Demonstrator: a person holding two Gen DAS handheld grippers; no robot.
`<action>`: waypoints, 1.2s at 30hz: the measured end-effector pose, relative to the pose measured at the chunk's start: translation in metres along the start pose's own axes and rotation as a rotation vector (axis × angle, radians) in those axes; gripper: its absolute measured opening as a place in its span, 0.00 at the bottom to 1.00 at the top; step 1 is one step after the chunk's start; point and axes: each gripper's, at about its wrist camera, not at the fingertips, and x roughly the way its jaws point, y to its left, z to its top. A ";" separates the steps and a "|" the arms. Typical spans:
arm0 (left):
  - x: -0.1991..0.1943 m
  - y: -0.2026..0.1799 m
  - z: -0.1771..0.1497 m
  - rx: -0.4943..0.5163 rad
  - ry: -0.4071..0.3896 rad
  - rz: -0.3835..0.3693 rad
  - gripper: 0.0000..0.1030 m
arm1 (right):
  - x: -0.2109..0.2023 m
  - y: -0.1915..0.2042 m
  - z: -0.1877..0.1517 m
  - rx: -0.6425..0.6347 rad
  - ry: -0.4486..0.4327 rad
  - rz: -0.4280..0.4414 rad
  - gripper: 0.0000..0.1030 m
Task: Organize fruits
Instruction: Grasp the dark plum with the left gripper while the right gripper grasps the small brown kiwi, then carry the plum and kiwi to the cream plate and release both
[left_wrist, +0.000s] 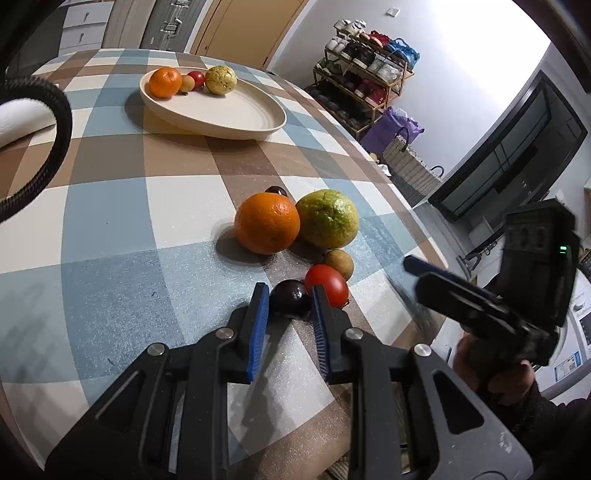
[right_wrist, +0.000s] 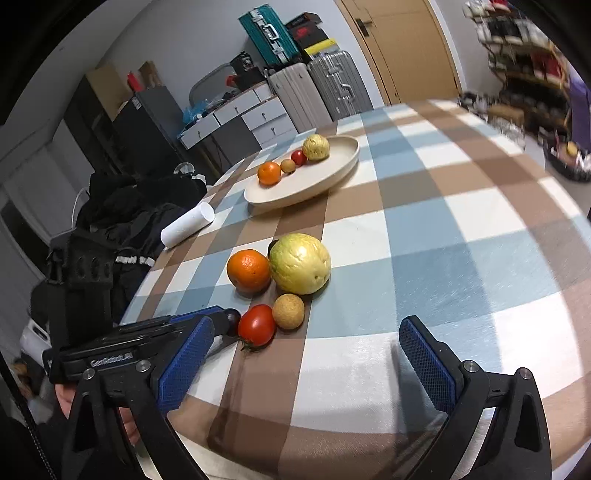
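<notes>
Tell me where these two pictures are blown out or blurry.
Left wrist view: the window at upper right is blown out white, and the right tool is motion-blurred. Right wrist view: the shoe rack is smeared near the fisheye rim.

A lived-in home. Checked tablecloth (right_wrist: 424, 229) on a dining table; shoe rack (left_wrist: 364, 77), suitcases (right_wrist: 317, 92), wooden door (right_wrist: 402, 48) behind.

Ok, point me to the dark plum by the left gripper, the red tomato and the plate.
dark plum (left_wrist: 290, 298), left wrist view, top of its skin
red tomato (right_wrist: 257, 325), right wrist view, middle of its body
plate (left_wrist: 236, 110), left wrist view, bare inner floor
</notes>
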 end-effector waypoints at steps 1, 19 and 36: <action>-0.002 0.001 0.000 -0.002 -0.004 -0.002 0.20 | 0.003 -0.002 0.000 0.017 0.004 0.011 1.00; -0.028 0.017 0.003 -0.017 -0.050 -0.013 0.20 | 0.034 -0.002 0.006 0.075 0.043 0.078 0.49; -0.035 0.015 0.012 -0.016 -0.069 -0.001 0.20 | 0.029 -0.006 0.005 0.087 0.022 0.108 0.21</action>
